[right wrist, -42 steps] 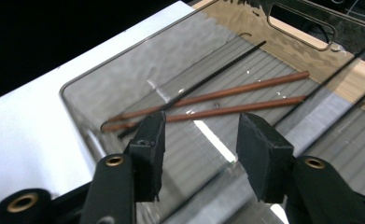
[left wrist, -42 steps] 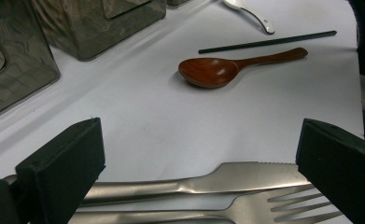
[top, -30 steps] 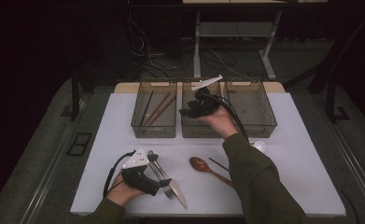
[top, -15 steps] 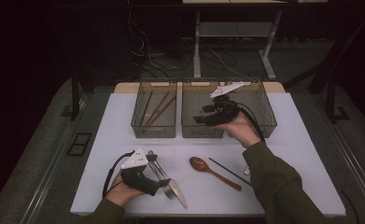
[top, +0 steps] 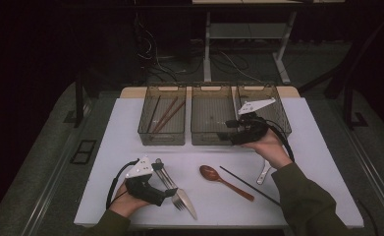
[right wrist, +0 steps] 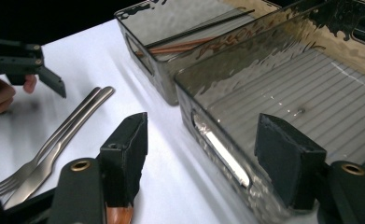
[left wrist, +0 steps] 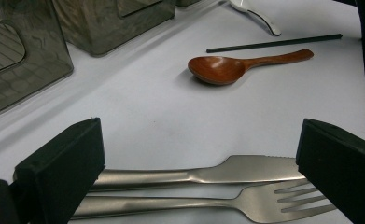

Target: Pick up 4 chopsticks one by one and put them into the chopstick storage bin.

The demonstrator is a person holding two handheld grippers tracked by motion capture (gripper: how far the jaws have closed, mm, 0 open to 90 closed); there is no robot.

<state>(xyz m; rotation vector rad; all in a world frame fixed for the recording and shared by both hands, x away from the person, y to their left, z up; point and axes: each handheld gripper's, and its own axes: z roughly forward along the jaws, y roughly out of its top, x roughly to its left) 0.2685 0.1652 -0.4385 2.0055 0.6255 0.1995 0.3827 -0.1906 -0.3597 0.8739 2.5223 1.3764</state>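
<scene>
A steel fork (top: 178, 197) and knife (top: 185, 200) lie side by side near the table's front edge. My left gripper (top: 171, 192) rests over their handles, jaws wide open. In the left gripper view my left gripper (left wrist: 199, 140) straddles the knife (left wrist: 208, 173) and the fork (left wrist: 208, 205) without pinching them. My right gripper (top: 226, 132) hovers at the front wall of the middle bin (top: 211, 140), pointing left. Its jaws have just been opening, and in the right gripper view my right gripper (right wrist: 203, 128) stands open and holds nothing.
Three smoky plastic bins stand at the back; the left bin (top: 145, 132) holds chopsticks (top: 166, 114), and the right bin (top: 278, 105) is behind my hand. A wooden spoon (top: 224, 179), a black chopstick (top: 251, 186) and a white spoon (top: 264, 173) lie at front right.
My right hand has drawn back from above the middle bin, moving right and toward the person. The left hand, fork and knife have stayed put.
</scene>
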